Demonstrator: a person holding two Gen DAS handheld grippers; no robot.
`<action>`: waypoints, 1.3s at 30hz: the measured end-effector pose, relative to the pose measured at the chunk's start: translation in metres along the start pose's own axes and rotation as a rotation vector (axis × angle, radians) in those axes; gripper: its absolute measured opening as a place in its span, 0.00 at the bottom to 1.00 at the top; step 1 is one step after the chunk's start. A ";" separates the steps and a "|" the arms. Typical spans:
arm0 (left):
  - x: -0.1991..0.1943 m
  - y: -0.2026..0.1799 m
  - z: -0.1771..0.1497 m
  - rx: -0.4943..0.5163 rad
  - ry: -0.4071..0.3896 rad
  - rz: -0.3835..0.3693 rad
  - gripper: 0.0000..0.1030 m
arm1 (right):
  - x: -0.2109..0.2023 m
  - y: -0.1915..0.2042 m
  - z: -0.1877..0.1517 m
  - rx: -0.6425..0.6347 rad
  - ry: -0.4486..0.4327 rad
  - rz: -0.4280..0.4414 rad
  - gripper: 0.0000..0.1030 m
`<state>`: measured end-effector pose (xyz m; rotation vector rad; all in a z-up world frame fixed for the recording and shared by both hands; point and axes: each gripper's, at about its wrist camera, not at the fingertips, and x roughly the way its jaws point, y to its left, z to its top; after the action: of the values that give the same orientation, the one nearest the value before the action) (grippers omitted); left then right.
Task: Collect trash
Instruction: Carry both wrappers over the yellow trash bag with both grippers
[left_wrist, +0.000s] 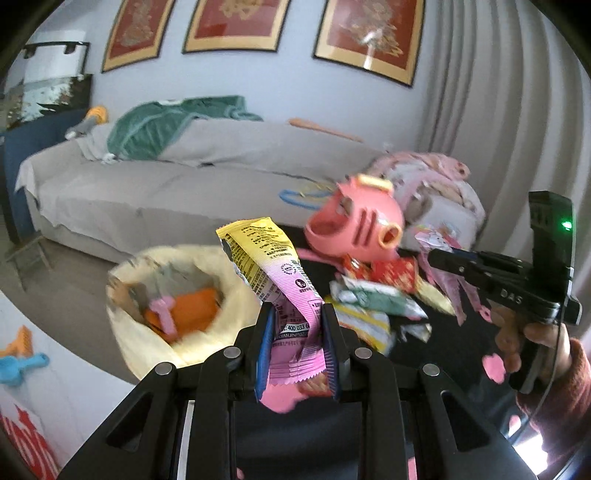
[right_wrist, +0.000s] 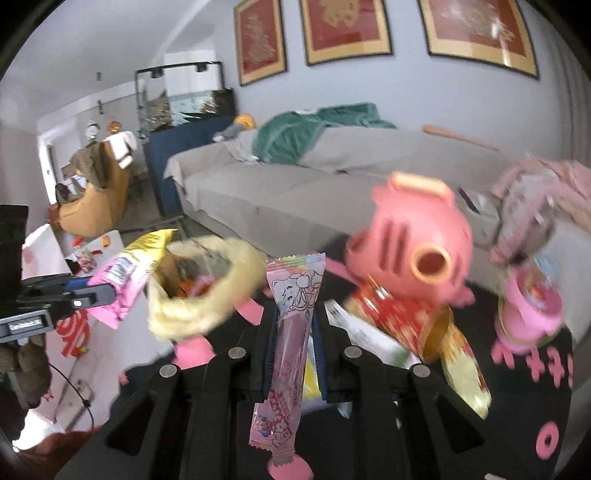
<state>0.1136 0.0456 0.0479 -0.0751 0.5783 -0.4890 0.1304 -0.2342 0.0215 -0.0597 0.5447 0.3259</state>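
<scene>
Left gripper (left_wrist: 298, 314) pinched a crinkled yellow-and-pink snack wrapper (left_wrist: 275, 284), printed with small black text, held above and just right of the cream fabric bag (left_wrist: 147, 332). Right gripper (right_wrist: 293, 321) was clamped on a slim pink candy wrapper (right_wrist: 291, 332) bearing a cartoon drawing, right of the bag. More wrappers (left_wrist: 373, 302) lay farther right, by the pink pig toy (left_wrist: 364, 229).
</scene>
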 end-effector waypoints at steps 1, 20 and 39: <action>-0.001 0.004 0.004 -0.003 -0.010 0.010 0.25 | 0.003 0.007 0.007 -0.014 -0.009 0.012 0.16; 0.064 0.113 0.012 -0.216 0.076 0.066 0.25 | 0.138 0.077 0.074 -0.132 0.058 0.166 0.16; 0.174 0.153 -0.019 -0.309 0.382 0.091 0.26 | 0.234 0.057 0.065 -0.070 0.211 0.163 0.16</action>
<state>0.2948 0.1011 -0.0873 -0.2521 1.0250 -0.3226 0.3332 -0.1030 -0.0427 -0.1185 0.7491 0.5012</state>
